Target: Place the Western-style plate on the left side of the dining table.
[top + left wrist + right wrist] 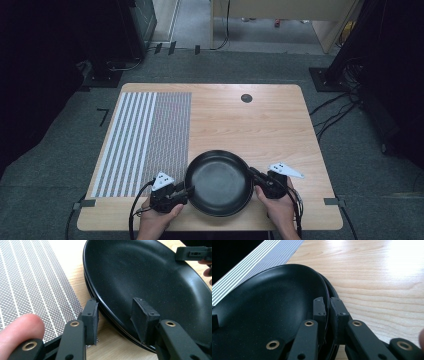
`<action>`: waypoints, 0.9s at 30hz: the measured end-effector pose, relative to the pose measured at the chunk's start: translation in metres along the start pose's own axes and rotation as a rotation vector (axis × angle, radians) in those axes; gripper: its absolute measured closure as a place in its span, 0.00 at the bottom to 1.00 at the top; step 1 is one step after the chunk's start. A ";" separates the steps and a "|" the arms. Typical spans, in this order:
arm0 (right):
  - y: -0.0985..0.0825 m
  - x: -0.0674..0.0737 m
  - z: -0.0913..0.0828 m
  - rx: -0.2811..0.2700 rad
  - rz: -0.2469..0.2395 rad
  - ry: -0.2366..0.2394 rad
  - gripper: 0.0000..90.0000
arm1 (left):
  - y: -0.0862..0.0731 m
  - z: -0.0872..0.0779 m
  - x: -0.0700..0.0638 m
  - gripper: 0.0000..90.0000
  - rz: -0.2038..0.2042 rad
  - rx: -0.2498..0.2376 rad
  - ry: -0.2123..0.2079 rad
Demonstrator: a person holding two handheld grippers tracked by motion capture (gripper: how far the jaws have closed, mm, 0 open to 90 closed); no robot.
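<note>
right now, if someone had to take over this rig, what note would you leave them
Left claw: straddles the near-left rim of the black pan, one jaw inside, one outside; grip not clearly tight.
Right claw: shut on the pan's right rim.
Pan sits on the wooden table, just right of the striped mat.
Done: both claws placed on the rim.
Left: firm up the left grip, then probably lift.

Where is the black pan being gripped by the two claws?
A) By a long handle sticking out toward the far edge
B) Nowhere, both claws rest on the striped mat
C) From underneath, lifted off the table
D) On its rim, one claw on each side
D: the left claw and the right claw each straddle the rim of the black pan on opposite sides.
</note>
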State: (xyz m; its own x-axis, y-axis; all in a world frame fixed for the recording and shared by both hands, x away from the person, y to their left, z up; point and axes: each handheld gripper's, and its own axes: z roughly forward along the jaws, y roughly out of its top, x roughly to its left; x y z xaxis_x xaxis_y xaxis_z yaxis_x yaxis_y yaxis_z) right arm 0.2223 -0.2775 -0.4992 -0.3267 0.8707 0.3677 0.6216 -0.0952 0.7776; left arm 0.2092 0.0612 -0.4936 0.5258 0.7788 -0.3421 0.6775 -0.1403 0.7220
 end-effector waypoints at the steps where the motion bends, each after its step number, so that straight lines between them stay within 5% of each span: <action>1: 0.000 0.000 0.000 0.004 0.002 0.005 0.93 | 0.000 0.000 0.000 0.64 -0.001 0.000 -0.001; 9: -0.001 0.000 0.002 0.026 0.039 0.064 0.93 | 0.002 -0.005 0.003 0.64 -0.021 -0.007 -0.005; 27: -0.005 0.009 0.005 0.036 0.010 0.117 0.96 | 0.011 -0.023 0.016 0.71 -0.089 0.009 -0.011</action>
State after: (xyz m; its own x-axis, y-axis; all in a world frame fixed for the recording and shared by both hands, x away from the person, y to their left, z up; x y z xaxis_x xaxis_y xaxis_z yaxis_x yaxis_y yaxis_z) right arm 0.2201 -0.2663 -0.5019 -0.3999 0.8075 0.4337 0.6493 -0.0844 0.7558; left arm 0.2131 0.0858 -0.4774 0.4693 0.7815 -0.4112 0.7260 -0.0764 0.6834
